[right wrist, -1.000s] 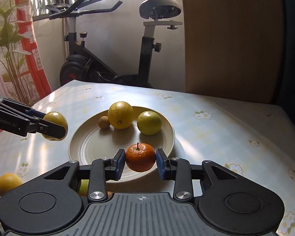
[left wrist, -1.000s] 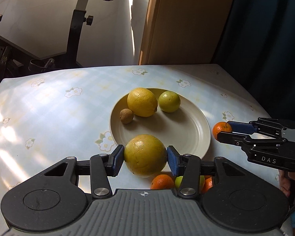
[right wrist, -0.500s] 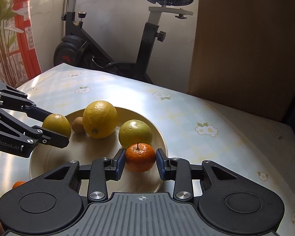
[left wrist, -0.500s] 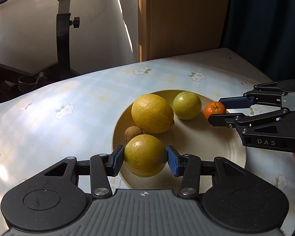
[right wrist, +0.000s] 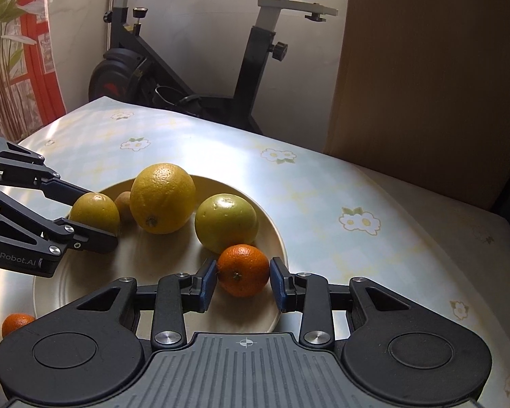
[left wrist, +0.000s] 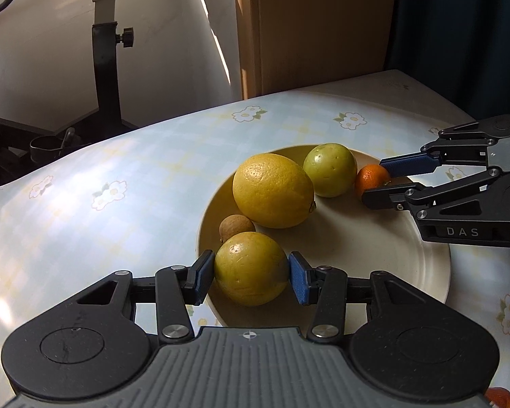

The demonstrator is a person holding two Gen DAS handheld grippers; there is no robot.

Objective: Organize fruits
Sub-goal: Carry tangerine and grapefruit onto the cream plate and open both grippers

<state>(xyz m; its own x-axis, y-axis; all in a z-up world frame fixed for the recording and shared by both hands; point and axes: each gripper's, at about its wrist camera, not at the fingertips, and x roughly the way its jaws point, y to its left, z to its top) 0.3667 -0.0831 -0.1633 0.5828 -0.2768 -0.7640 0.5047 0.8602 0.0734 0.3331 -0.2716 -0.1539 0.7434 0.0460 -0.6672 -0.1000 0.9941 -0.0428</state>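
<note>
A cream plate on the flowered tablecloth holds a large yellow citrus, a green round fruit and a small brown fruit. My left gripper is shut on a yellow-green citrus, low over the plate's left part beside the brown fruit. My right gripper is shut on a small mandarin, low over the plate's right rim, right against the green fruit.
A loose mandarin lies on the cloth near the plate's front left. Another orange fruit shows at the lower right corner. An exercise bike and a brown panel stand beyond the table's far edge.
Both grippers have carried their fruits in from beside the plate to over it and have sunk lower. The mandarin has turned in the right gripper's grip. Both grips look unchanged.
</note>
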